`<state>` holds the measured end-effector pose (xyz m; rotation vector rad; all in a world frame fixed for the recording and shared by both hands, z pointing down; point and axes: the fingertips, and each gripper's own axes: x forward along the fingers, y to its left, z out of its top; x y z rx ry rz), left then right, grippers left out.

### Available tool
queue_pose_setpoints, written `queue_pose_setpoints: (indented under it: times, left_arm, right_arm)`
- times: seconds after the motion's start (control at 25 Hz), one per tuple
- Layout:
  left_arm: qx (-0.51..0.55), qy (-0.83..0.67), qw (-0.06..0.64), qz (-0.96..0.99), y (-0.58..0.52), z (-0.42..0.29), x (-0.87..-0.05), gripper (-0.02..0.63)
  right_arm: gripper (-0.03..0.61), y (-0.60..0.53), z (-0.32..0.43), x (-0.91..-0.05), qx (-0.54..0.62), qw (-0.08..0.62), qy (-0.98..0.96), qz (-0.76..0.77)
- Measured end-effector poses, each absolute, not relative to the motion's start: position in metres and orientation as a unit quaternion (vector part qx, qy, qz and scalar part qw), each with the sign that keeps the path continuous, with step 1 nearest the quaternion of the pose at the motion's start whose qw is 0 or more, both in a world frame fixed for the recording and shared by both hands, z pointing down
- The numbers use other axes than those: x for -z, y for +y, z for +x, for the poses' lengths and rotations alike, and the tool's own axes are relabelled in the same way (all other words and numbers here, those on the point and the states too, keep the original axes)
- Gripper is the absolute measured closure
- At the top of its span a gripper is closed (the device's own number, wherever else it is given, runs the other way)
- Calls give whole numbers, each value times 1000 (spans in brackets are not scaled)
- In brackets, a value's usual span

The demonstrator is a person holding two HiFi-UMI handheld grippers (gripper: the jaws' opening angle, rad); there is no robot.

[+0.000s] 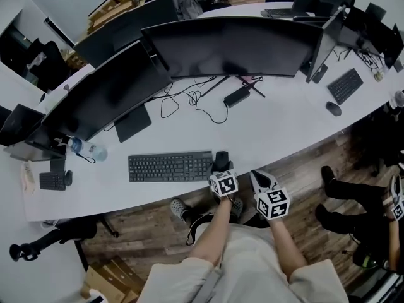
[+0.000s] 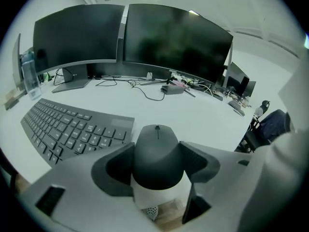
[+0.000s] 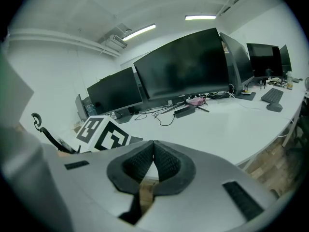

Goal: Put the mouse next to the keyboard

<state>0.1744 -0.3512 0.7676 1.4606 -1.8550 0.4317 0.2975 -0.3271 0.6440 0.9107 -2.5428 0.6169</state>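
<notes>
- Your left gripper (image 2: 157, 154) is clamped on the dark mouse (image 2: 157, 138), with one jaw pressed to each of its sides.
- The mouse (image 1: 221, 159) sits at the front edge of the white desk (image 2: 203, 117), just beside the right end of the black keyboard (image 2: 67, 128). I cannot tell whether it rests on the desk or is held just above it.
- Your right gripper (image 3: 153, 151) has its jaws closed together with nothing between them.
- In the head view, that right gripper (image 1: 263, 182) hangs off the desk's front edge, just right of your left gripper (image 1: 221, 169).
- Behind the keyboard (image 1: 169, 166) a wide curved monitor (image 1: 237, 46) stands, with black cables (image 1: 189, 100) trailing beneath it.
</notes>
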Motion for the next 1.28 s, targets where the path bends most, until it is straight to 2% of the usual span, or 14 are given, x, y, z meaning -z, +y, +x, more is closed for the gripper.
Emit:
queue_pose_setpoints:
  times: [0.44,0.76,1.12,1.28]
  left_arm:
    - [-194,-712,383,556,-349,185,-780,314]
    - [-157,-699,390,579,-350,181,-763,313]
    - [-125,-680,355,630,-304,143,-707,313]
    - [-139,-664,312,665,-272,104,-683,313]
  right_arm:
    - [574,-314,301,-648,-220,198,-897,329]
    - [574,-297,305,-666,-238,214,-879,353]
    - [574,-271,272,-670,-263,211,-862,380]
    - [574,-256,241,-668,-264,208,-859,386]
